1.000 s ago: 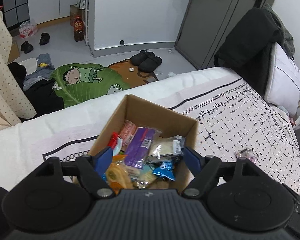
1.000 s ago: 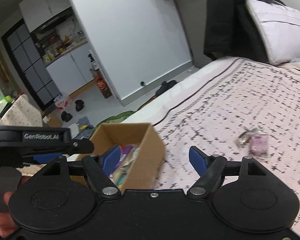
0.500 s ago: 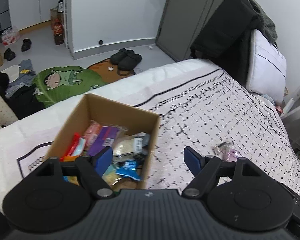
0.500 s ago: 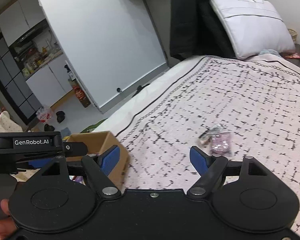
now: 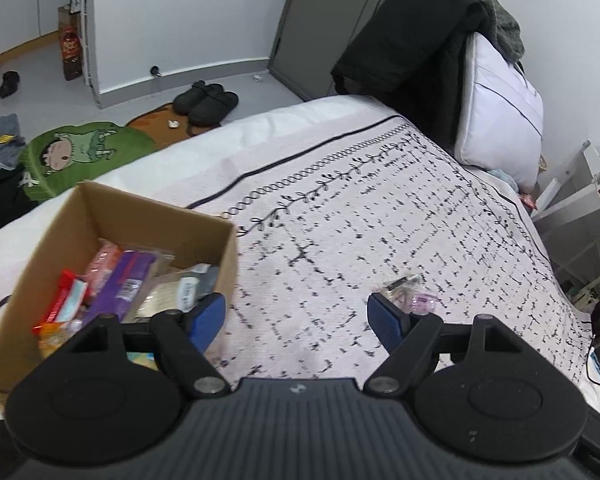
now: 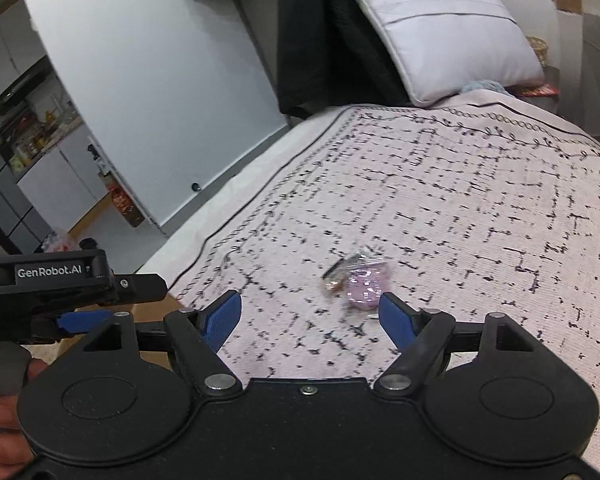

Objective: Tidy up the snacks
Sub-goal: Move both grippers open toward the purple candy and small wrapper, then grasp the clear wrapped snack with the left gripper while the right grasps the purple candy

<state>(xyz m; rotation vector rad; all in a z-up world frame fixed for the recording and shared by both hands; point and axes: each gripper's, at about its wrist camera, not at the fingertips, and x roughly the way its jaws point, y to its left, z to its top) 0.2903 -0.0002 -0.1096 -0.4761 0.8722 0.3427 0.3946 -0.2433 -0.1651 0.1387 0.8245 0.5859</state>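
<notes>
Both tongs are hanging wide open, gripping nothing: left gripper (image 5: 296,316) is hovering beside the cardboard box's (image 5: 228,256) right wall, right gripper (image 6: 310,316), jaws just closing slightly, is sitting just short of the pink snack packet (image 6: 364,284) lying on open bedspread (image 6: 480,208).

Your right gripper (image 6: 310,316) hangs over the bed (image 6: 480,208), jaws apart after just closing a little, with nothing between them. A pink snack packet (image 6: 364,282) lies just beyond its right fingertip. Your left gripper (image 6: 76,282) shows at the left edge, a hand (image 6: 0,420) below it.
</notes>
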